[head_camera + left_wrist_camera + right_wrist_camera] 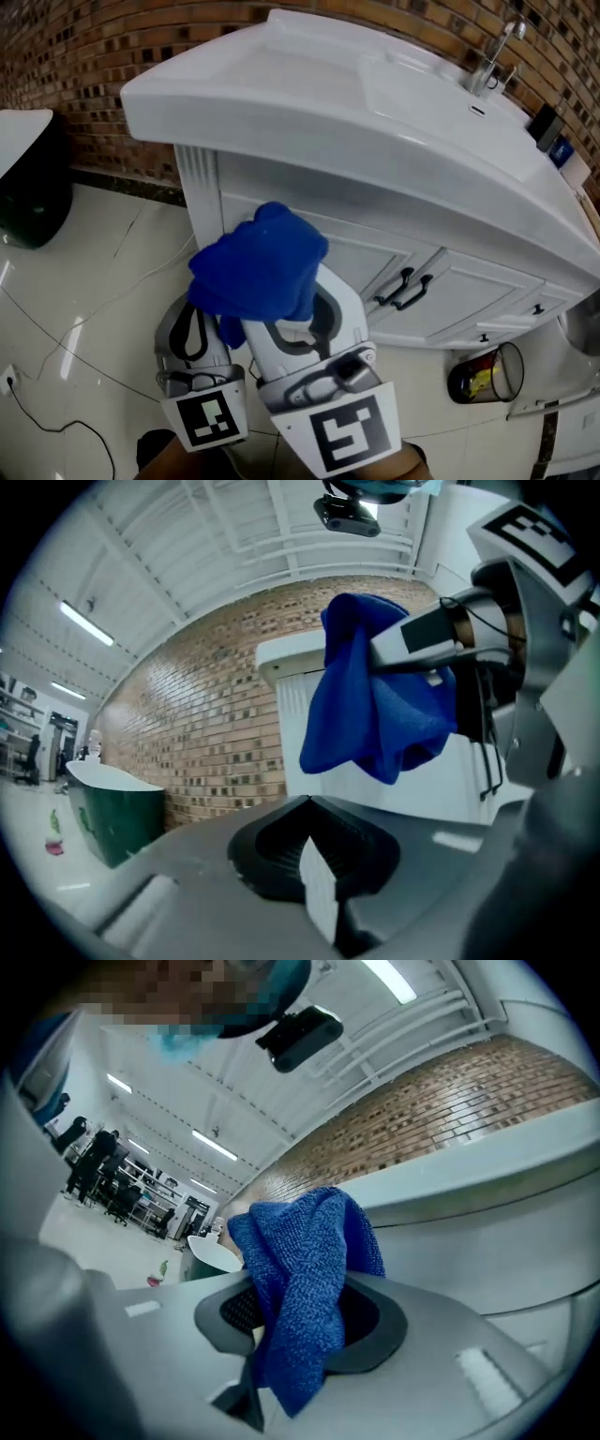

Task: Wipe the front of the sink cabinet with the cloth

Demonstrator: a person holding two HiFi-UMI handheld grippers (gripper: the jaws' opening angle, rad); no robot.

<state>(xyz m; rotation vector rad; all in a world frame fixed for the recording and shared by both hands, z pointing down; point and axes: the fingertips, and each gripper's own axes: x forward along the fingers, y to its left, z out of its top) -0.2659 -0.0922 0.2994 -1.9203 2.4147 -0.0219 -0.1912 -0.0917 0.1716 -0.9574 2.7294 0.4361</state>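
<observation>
- Right gripper (pixel 298 1330): jaws clamped on the blue cloth (pixel 305 1260), pinched through its bunched middle. Loose folds stand above the jaws and one tail hangs below.
- Left gripper (pixel 314 860): jaws together, nothing between them. It sits just beside the right one.
- Cloth is held near the cabinet front (pixel 375 253), under the sink (pixel 328 131) rim. Contact cannot be confirmed.
- Judgement: cloth is soft, light and limp, so it will crumple under pressure. The mid-bunch hold looks adequate. Door handles (pixel 403 286) could snag it.
</observation>
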